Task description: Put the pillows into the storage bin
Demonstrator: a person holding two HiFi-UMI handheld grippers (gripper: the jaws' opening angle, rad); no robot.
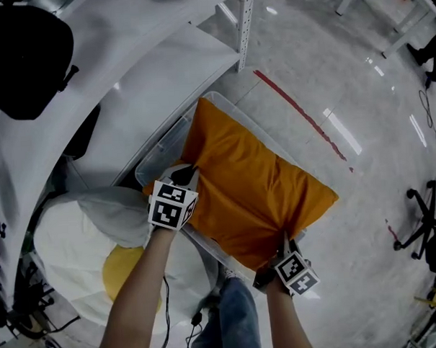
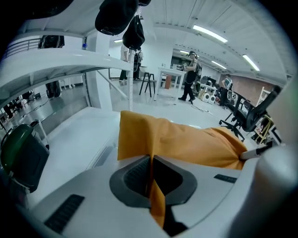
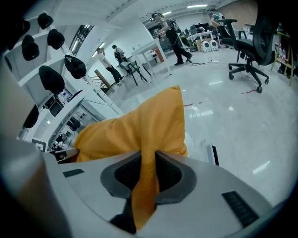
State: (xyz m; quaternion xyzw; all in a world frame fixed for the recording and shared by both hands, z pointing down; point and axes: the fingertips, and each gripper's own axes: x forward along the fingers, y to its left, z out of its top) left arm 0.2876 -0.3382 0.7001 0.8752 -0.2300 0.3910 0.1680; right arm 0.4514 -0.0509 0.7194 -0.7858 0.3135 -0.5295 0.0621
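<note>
The orange pillow (image 1: 255, 190) is lying on top of the clear storage bin (image 1: 164, 147) and is covering most of its opening. One corner is sticking out past the rim, over the floor (image 1: 359, 91). The left gripper (image 1: 191, 174) is gripping the pillow at the corner nearest the shelf. Its jaws are almost together, with only a thin fold of orange fabric pressed between the pads. The right gripper (image 1: 284, 239) is holding the near edge of the pillow. Its jaws are standing a little wider, and a thicker bunch of the fabric is filling the gap and hanging down behind the pads. Just beside the bin, at the person's left, a white pillow (image 1: 62, 248) and a yellow pillow (image 1: 125, 271) are lying in a heap. A white shelf (image 1: 128, 87) is standing behind the bin. On the floor a red line (image 1: 302, 115) is running past the bin, and an office chair (image 1: 422, 222) is standing well apart.
</note>
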